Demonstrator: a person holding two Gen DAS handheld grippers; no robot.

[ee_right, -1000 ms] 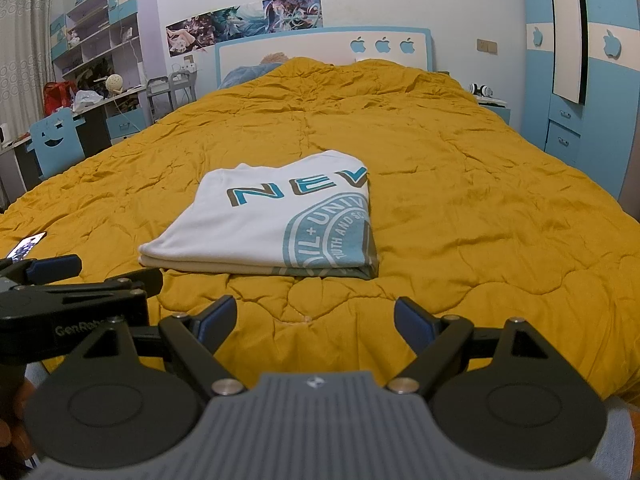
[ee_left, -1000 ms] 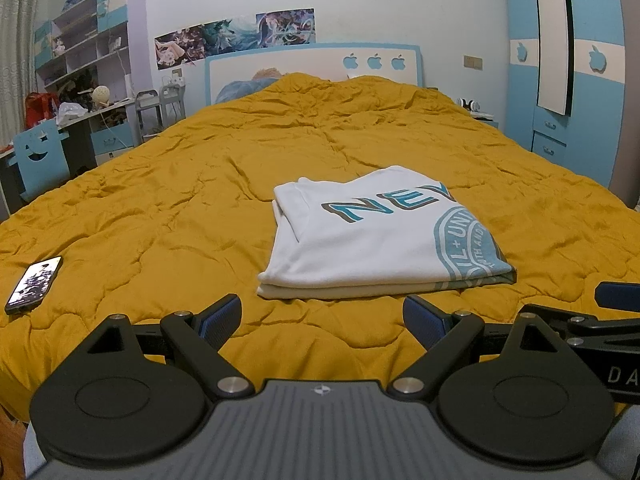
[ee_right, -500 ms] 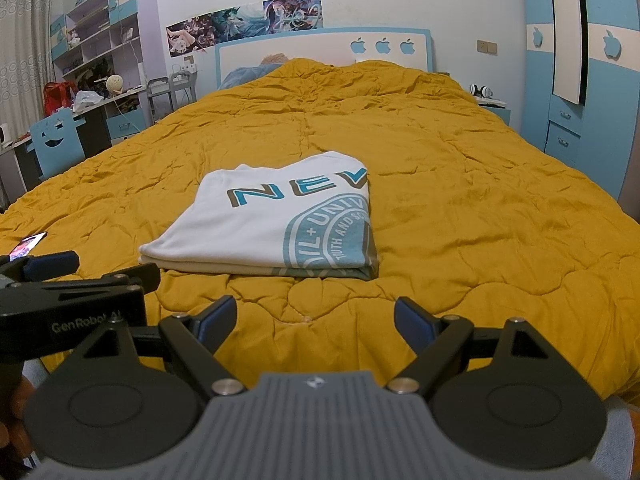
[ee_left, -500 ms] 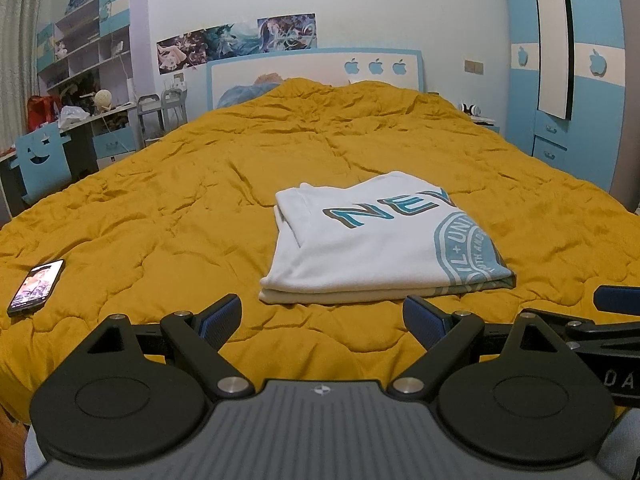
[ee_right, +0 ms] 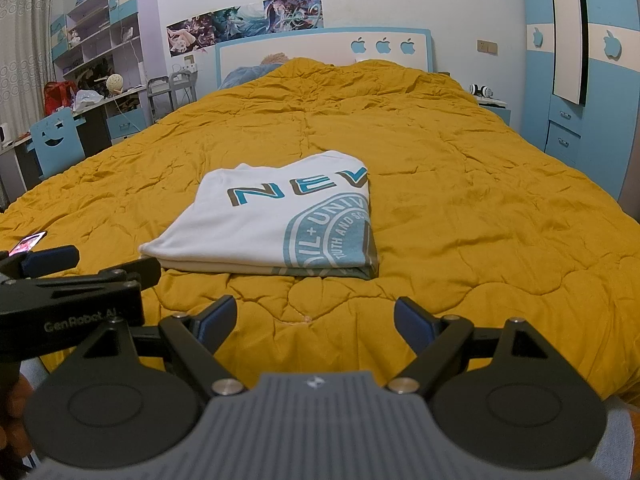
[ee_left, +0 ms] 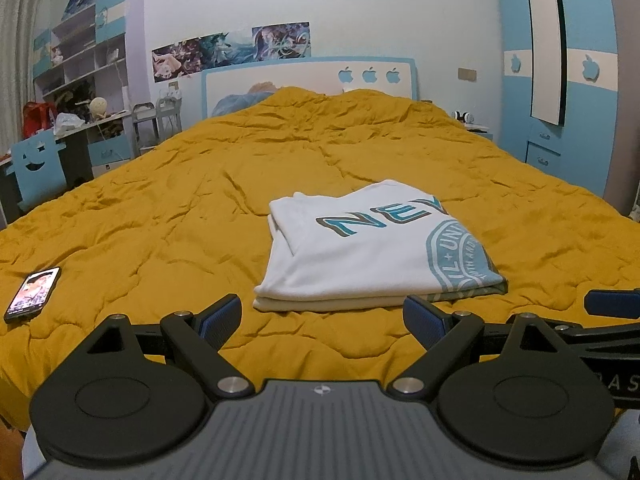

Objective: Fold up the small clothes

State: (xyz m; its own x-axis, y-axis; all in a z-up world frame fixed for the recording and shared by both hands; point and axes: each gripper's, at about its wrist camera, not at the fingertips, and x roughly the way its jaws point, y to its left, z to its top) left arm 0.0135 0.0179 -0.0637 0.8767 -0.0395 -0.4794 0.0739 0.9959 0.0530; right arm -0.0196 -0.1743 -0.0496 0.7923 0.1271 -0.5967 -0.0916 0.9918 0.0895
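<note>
I see the folded white T-shirt (ee_left: 376,252) lying flat on the mustard quilt (ee_left: 200,208), just beyond my left gripper (ee_left: 322,318) and right gripper (ee_right: 314,320), both with fingers spread apart and holding nothing.

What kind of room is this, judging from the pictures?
Most likely a bedroom, perhaps a young person's. A large bed with a headboard fills the room, a wardrobe stands on the right, and a desk with shelves stands on the left.
</note>
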